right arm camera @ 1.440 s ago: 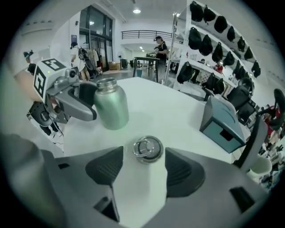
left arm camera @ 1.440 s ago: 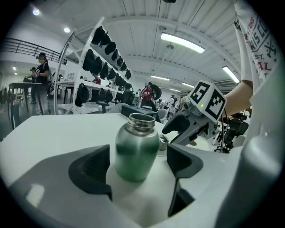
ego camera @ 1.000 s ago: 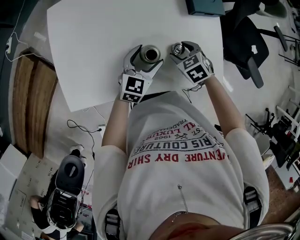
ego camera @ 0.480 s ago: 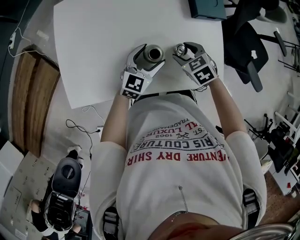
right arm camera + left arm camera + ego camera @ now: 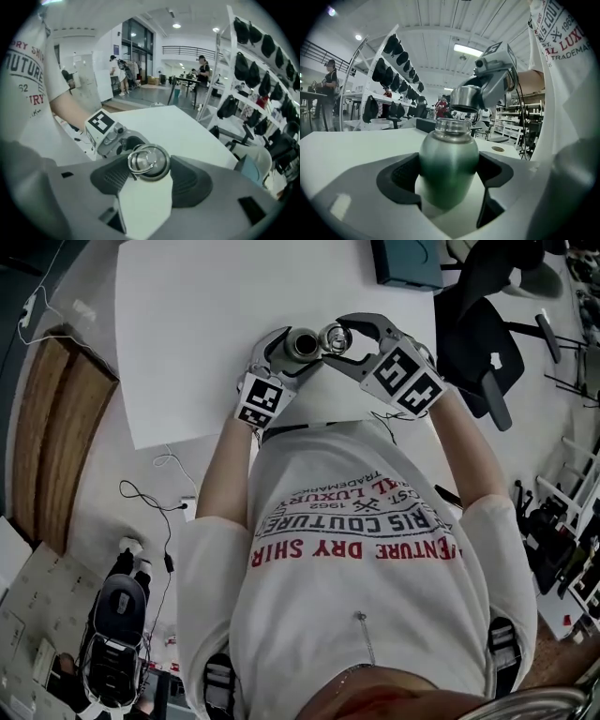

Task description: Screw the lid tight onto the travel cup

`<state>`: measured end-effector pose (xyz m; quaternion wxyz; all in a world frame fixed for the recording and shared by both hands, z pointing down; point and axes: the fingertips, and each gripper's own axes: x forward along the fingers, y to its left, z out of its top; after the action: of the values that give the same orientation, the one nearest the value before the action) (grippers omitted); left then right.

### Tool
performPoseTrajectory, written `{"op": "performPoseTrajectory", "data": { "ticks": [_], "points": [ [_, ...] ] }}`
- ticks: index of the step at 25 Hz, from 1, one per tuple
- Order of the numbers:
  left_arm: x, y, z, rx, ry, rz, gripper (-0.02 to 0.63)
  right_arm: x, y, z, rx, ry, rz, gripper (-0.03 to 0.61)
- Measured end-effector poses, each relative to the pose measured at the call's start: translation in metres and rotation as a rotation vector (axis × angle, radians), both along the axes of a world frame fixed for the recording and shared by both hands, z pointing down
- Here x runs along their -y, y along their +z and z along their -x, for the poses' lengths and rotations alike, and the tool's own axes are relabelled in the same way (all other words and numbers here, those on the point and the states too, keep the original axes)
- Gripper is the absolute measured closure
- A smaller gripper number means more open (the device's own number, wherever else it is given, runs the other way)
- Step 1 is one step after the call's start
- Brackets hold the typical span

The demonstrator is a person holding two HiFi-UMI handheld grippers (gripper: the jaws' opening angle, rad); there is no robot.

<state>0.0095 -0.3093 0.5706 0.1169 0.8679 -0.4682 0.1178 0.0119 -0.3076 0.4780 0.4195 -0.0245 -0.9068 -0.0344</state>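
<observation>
Worktop (image 5: 187, 334) bears the upright travel cup (image 5: 449, 164), clamped in the left tool (image 5: 298, 348); the right tool (image 5: 333, 337) grips the lid (image 5: 149, 161), poised just above the open mouth, which lies slightly ahead of and below its tips, not touching.

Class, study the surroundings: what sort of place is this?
Probably a large indoor workshop or lab hall: tall white racks hung with dark gear, a white work table, a strip ceiling light.
</observation>
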Motion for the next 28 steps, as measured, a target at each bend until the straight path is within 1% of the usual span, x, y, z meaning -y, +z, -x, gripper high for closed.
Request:
{"op": "performPoseTrajectory", "data": {
  "ticks": [3, 5, 9, 13, 16, 19, 22, 25, 28],
  "points": [
    [0.002, -0.001, -0.001, 0.000, 0.005, 0.000, 0.233, -0.014, -0.002, 0.016, -0.022, -0.133, -0.043, 0.316],
    [0.001, -0.001, -0.001, -0.002, 0.015, 0.001, 0.233, -0.019, 0.000, 0.026, -0.037, -0.202, -0.074, 0.316],
    [0.000, -0.001, -0.001, -0.005, 0.049, 0.003, 0.233, -0.026, 0.008, 0.037, -0.065, -0.286, -0.054, 0.316],
    [0.001, 0.000, -0.001, -0.007, 0.073, 0.003, 0.232, -0.027, 0.016, 0.035, -0.123, -0.397, -0.063, 0.316],
    [0.000, 0.000, -0.001, -0.010, 0.079, 0.003, 0.232, -0.028, 0.024, 0.031, -0.154, -0.448, -0.052, 0.316],
    [-0.001, 0.000, 0.001, -0.010, 0.083, 0.002, 0.232, -0.029, 0.029, 0.034, -0.158, -0.458, -0.035, 0.316],
    [0.000, 0.000, 0.002, -0.011, 0.085, 0.002, 0.232, -0.030, 0.030, 0.037, -0.169, -0.441, -0.035, 0.316],
    [0.000, 0.000, 0.001, -0.014, 0.084, 0.001, 0.232, -0.029, 0.031, 0.041, -0.166, -0.374, -0.051, 0.316],
    [-0.001, 0.001, -0.001, -0.016, 0.086, 0.001, 0.232, -0.028, 0.033, 0.039, -0.145, -0.279, -0.030, 0.316]
  ]
}}
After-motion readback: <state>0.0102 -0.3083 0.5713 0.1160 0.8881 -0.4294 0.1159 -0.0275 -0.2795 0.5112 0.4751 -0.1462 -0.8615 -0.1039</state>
